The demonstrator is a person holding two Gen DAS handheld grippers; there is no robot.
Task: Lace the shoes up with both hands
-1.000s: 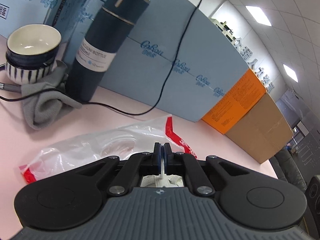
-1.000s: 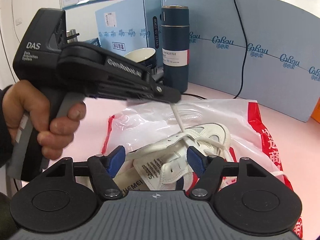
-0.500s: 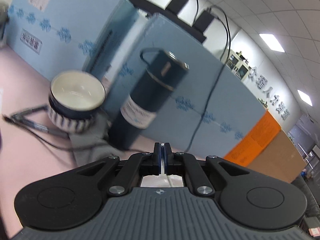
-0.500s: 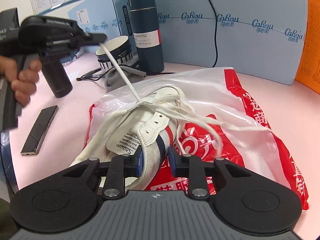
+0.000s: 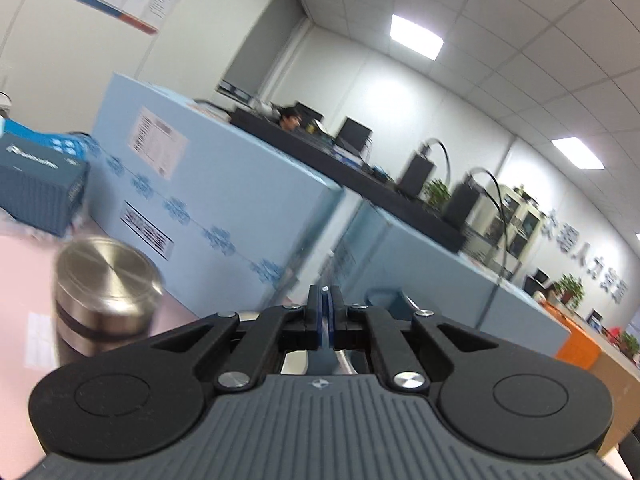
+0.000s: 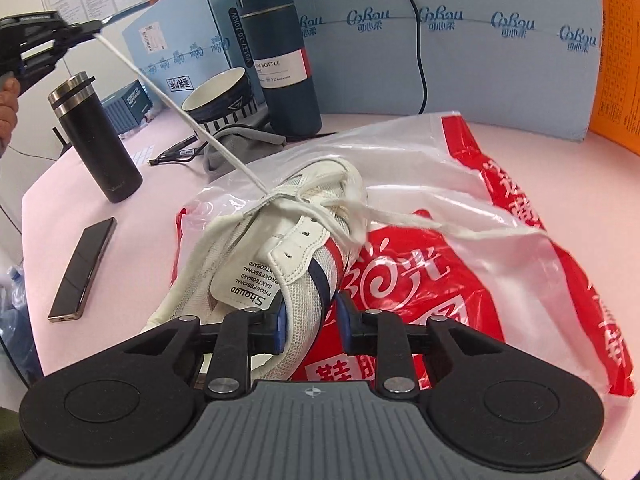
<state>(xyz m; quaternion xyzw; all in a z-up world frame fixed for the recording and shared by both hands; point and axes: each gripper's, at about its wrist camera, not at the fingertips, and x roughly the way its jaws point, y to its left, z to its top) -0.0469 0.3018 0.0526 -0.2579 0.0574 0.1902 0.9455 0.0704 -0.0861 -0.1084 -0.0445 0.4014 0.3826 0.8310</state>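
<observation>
Shoe lies on its side on a red-and-white plastic bag on the pink table, its heel end pinched between the pads of the right gripper, whose jaws have just been closing onto it. From an eyelet near the middle of the shoe, one lace runs taut, up and far left, to the left gripper, whose jaws are pressed together on its end; in the left wrist view that gripper shows only a thin pale strip between the shut pads. The lace's other end trails loose to the right over the bag. My worry is that a hard pull on the taut end could drag the shoe out of the right grip or slide it with the slick bag, and the lace could slip from the shut pads if the pull is jerky. The left gripper also hangs near a steel-topped flask, which a sweep could knock over. Count: one shoe, one lace, one bag, two flasks (the other is dark blue), one bowl, one phone.
</observation>
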